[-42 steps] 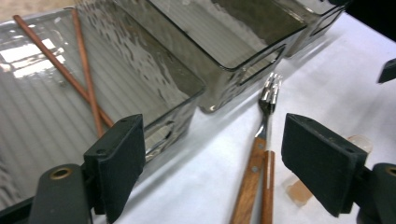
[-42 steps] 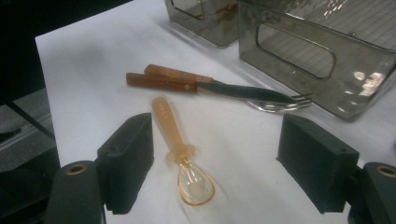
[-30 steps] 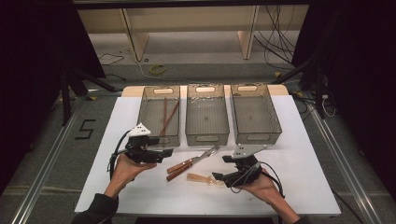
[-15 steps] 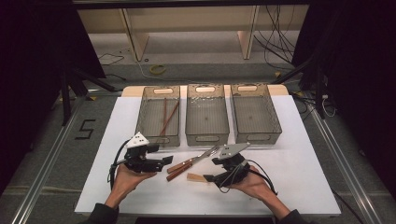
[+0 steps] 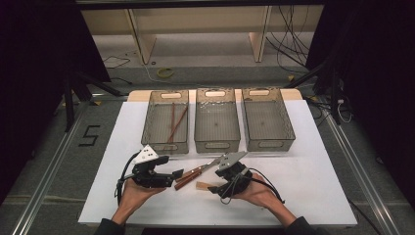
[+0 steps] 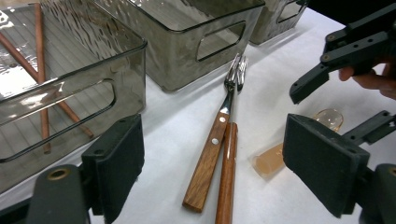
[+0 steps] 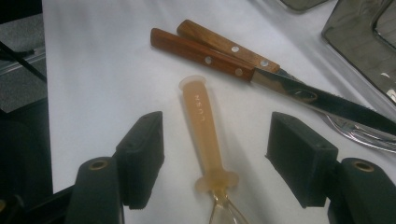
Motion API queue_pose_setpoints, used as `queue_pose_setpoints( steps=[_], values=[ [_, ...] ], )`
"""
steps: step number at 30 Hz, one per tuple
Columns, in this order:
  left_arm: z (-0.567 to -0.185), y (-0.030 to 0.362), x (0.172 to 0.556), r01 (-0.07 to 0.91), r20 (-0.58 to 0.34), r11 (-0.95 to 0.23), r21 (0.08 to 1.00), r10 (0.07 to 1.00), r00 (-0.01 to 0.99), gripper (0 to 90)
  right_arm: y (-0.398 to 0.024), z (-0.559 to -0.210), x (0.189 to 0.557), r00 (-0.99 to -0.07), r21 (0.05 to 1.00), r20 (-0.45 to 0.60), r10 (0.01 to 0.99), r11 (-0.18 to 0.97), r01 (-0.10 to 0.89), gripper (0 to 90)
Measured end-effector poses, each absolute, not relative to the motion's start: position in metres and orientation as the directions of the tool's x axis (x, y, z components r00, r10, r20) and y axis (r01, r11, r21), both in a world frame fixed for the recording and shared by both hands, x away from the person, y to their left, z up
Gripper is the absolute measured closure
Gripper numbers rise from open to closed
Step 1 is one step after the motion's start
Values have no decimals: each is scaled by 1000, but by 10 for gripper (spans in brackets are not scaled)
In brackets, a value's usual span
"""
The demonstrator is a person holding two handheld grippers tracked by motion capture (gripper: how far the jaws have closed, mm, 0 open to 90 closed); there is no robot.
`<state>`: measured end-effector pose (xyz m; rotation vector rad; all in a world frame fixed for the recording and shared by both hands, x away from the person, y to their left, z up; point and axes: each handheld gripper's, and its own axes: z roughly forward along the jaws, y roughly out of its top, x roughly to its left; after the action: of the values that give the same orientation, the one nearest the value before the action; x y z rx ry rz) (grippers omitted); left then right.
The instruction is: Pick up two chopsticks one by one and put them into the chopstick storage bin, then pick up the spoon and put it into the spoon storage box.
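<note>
while jaws close, right gripper [image 7: 212, 154] straddles amber spoon [image 7: 201, 126], untouched

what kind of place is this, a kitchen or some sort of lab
Probably a lab or recording workspace, not a kitchen: a white-covered table stands on a bare floor with loose cables behind it, three identical clear bins are lined up for sorting cutlery, and the surroundings are dark.

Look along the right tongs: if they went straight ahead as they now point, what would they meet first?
Probably the amber plastic spoon, whose handle lies on the white table between the open right tongs, which have just been closing. Beyond it lie two wooden-handled utensils.
</note>
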<state>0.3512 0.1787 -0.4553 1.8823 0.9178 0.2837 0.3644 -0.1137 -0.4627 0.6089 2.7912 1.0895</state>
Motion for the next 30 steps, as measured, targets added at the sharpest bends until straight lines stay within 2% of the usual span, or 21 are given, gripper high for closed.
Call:
queue_pose_setpoints(
  steps=[17,30],
  values=[
    [-457,180,346,457,-176,-232,858,704,688,192,-103,-472,369,-923,626,65,378,705,333,436],
    [-458,183,341,442,-170,-221,869,705,688,187,-91,-477,371,-942,598,45,334,746,293,529]
  ],
)
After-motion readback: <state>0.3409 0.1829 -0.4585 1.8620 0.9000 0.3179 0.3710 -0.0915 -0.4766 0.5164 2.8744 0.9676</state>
